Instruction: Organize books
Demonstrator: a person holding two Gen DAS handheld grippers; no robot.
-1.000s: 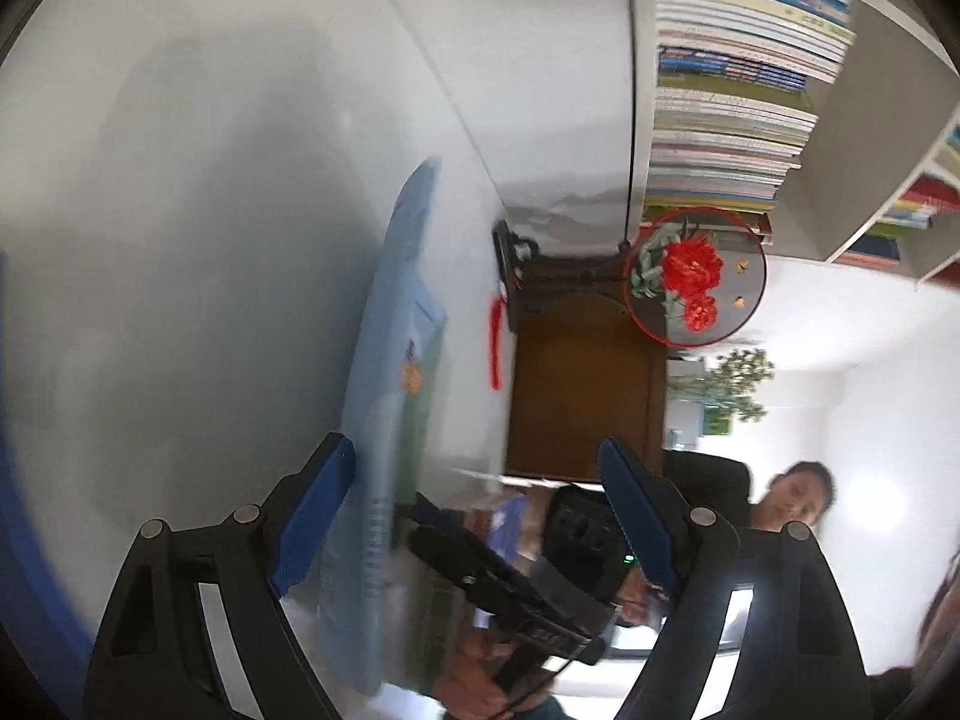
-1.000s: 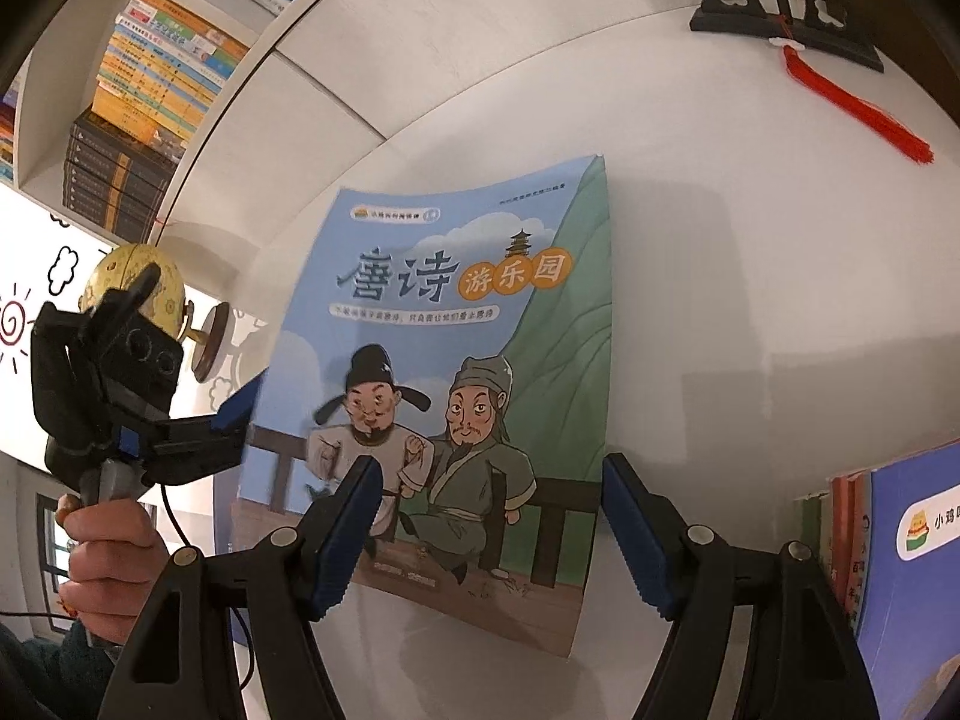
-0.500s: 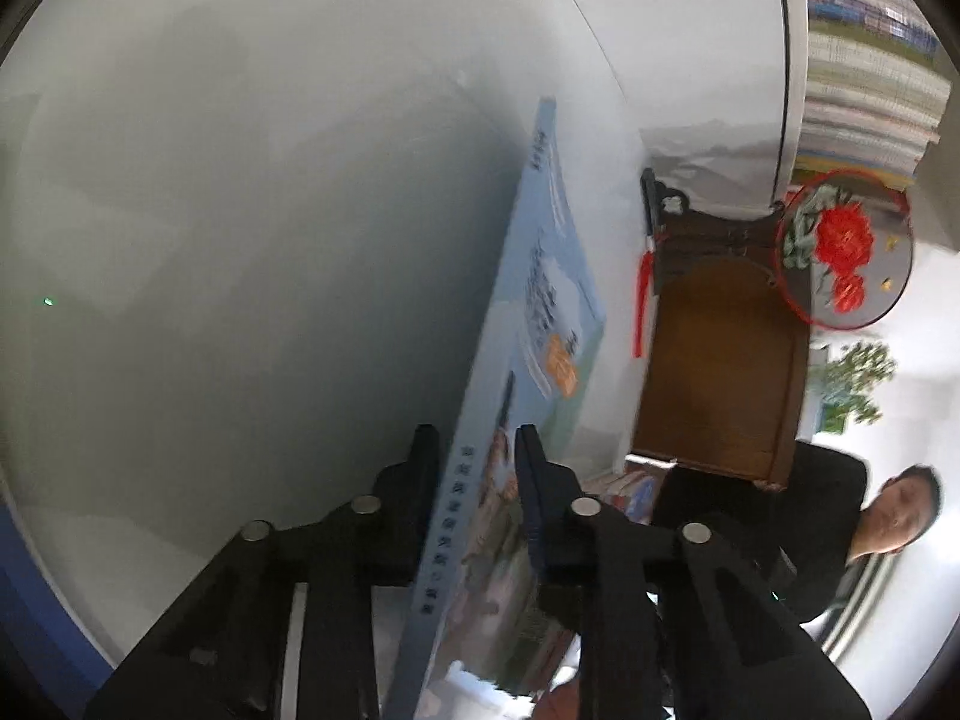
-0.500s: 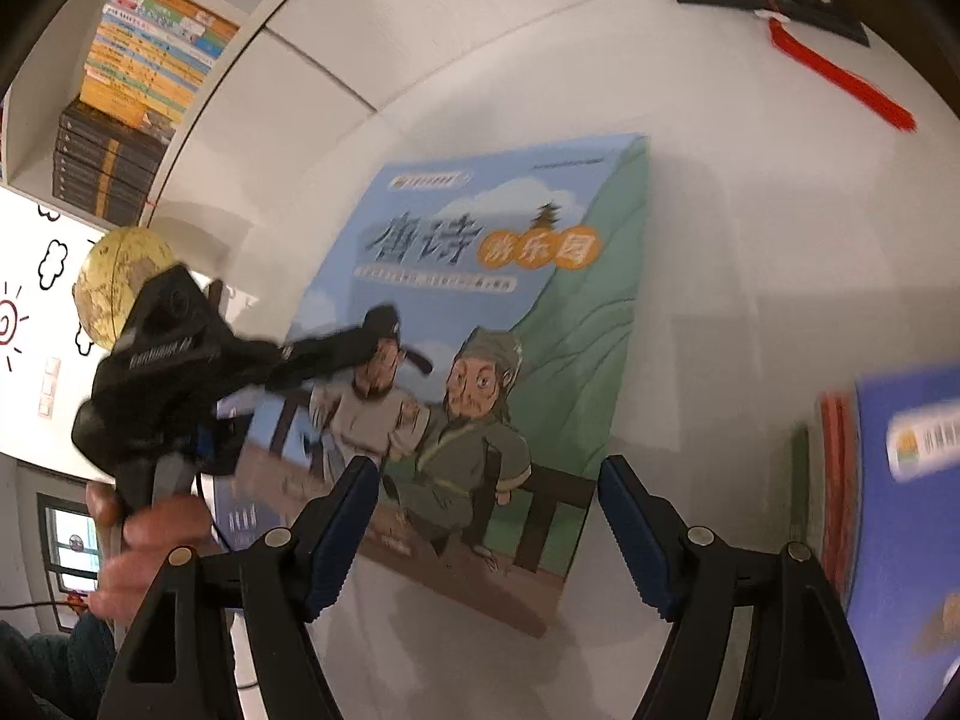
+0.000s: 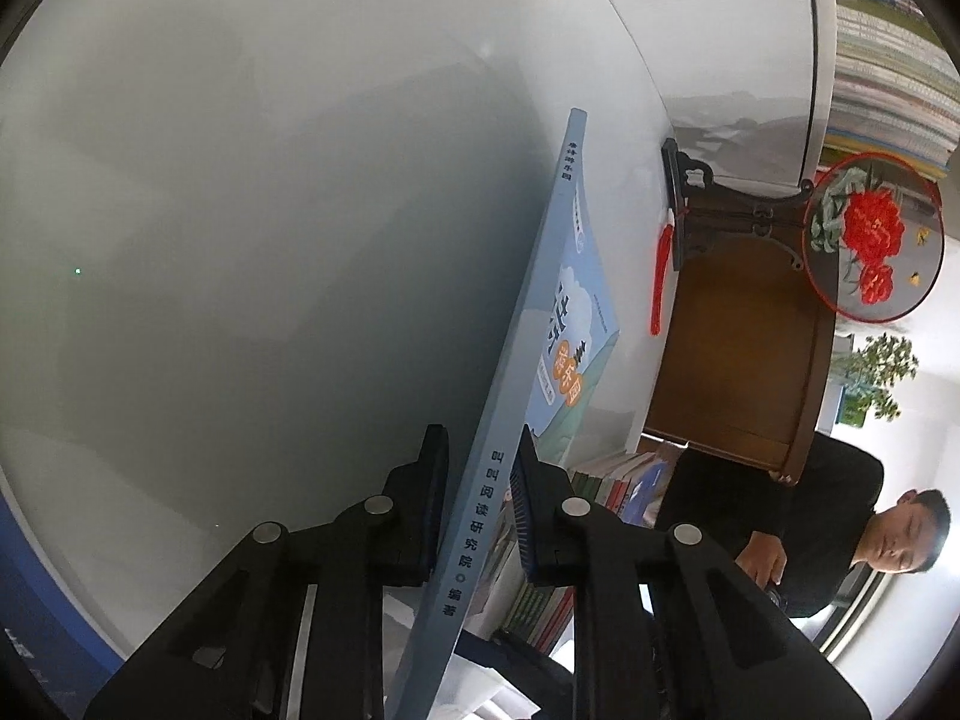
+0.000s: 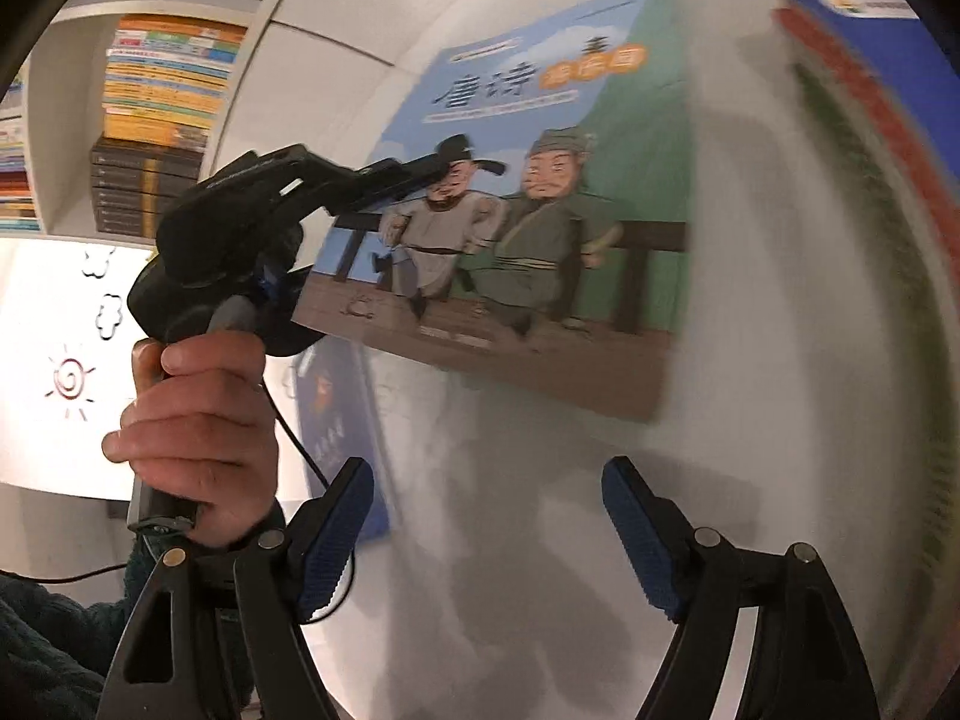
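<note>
My left gripper (image 5: 477, 495) pinches the thin blue picture book (image 6: 540, 192) by its spine, lifted off the white table (image 6: 540, 510). My right gripper (image 6: 489, 531) is wide, holding nothing. Shelving it is still left.

Motion blurs the stacked books (image 6: 864, 138) at two o'clock; the held book's (image 5: 480, 480) lower end runs off-frame at six.
</note>
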